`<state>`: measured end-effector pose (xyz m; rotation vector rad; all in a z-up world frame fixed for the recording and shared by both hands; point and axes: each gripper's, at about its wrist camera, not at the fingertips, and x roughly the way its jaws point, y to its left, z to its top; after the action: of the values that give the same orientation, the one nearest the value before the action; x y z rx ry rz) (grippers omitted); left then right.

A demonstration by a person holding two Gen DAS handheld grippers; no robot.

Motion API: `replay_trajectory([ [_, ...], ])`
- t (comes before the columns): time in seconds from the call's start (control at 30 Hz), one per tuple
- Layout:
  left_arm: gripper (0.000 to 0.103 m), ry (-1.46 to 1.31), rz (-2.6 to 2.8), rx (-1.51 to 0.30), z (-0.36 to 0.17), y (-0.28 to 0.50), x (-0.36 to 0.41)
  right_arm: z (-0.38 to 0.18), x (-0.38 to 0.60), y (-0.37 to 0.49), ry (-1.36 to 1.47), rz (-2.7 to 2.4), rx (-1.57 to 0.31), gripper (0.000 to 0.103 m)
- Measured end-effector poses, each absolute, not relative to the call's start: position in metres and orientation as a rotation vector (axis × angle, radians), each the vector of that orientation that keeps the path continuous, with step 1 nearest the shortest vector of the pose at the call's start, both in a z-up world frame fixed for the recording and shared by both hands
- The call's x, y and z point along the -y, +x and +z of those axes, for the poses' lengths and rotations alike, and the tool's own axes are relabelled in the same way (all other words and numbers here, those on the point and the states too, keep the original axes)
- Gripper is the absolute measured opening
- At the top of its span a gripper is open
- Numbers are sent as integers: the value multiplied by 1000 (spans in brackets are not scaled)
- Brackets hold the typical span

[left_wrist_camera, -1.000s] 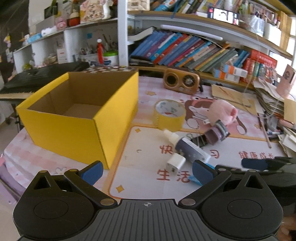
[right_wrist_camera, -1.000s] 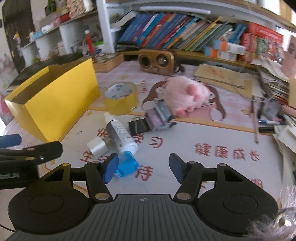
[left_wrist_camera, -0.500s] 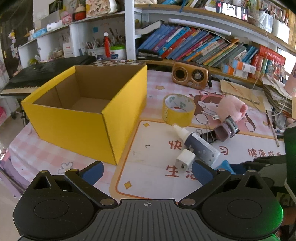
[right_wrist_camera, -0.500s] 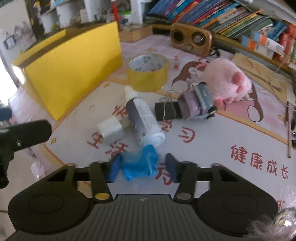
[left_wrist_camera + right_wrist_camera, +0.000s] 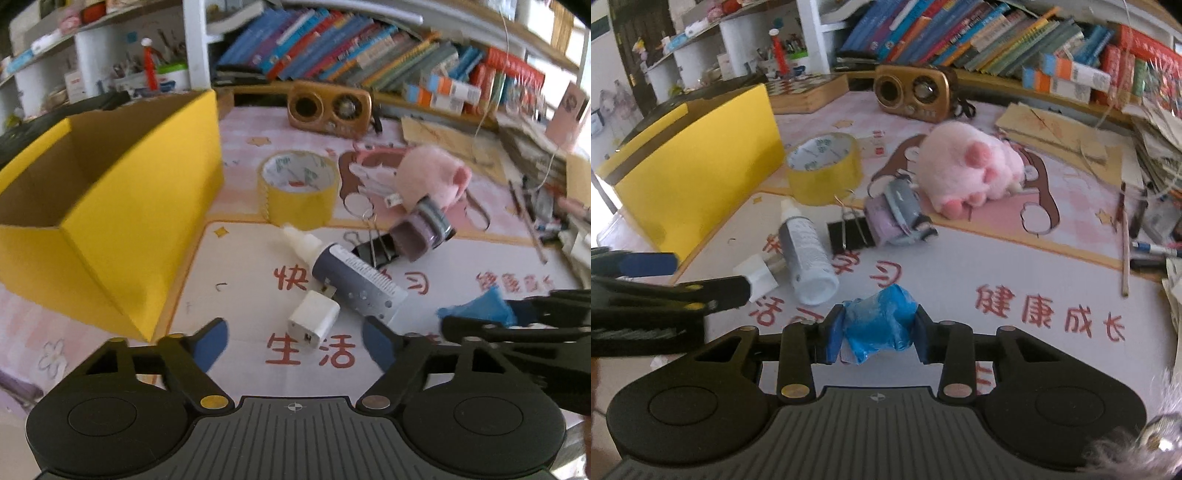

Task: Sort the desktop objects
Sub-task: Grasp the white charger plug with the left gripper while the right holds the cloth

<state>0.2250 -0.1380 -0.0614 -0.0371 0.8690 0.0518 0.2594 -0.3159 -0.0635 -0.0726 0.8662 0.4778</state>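
The right tongs (image 5: pixel 875 328) are clenched on a crumpled blue plastic wad (image 5: pixel 877 325), its two blue pads pressing the wad from either side low over the printed white mat with red characters (image 5: pixel 1015 280). From the left wrist view the same wad (image 5: pixel 480 308) shows at the tip of the right tongs, just right of the left tongs.

The left tongs (image 5: pixel 295 341) are closing, their pads not yet touching anything; the small white plug-in charger block (image 5: pixel 314 323) lies on the surface between and just ahead of the pads. Touching the charger's far end is a grey cylindrical bottle with a white nozzle cap (image 5: pixel 351 273), lying on its side. Beside the bottle's far side sits a black binder clip with wire handles (image 5: pixel 373 249), and next to that a purple and grey roll-shaped object (image 5: pixel 424 229), possibly a tape dispenser, though blur makes this uncertain. A pink plush toy (image 5: pixel 432 171) rests just behind it, and a roll of yellow packing tape (image 5: pixel 299 188) stands flat on the surface near the bottle's nozzle.

An open yellow cardboard box (image 5: pixel 122 221) stands at the left of the surface; what shows of its brown interior holds nothing. A brown retro-style radio (image 5: pixel 328 109) sits at the back, below a shelf of leaning books (image 5: pixel 332 44).
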Motion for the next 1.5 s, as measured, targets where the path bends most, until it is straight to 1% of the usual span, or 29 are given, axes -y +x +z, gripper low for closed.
replay_trajectory([
  [0.03,67,-30,52,-877,-65,228,139,-64,318,260,-69,474,-871,35],
  [0.07,64,-25,52,-885,-68,232,139,-65,320,260,-66,471,-873,35],
  [0.13,54,-18,44,-895,-72,238,140,-64,325,260,-61,464,-869,35],
  [0.23,46,-7,21,-900,-75,242,143,-63,329,261,-53,457,-868,35],
  [0.37,38,33,6,-902,-79,247,150,-65,331,262,-45,461,-877,35],
  [0.4,33,39,0,-899,-80,247,151,-65,331,261,-42,465,-878,35],
  [0.6,33,56,-27,-862,-71,237,153,-62,327,256,-31,478,-866,35],
  [1.13,33,-40,-132,-690,-7,183,122,-26,312,214,-9,420,-762,35],
  [1.5,33,-68,-166,-674,-4,139,90,-18,284,171,-4,381,-755,34],
])
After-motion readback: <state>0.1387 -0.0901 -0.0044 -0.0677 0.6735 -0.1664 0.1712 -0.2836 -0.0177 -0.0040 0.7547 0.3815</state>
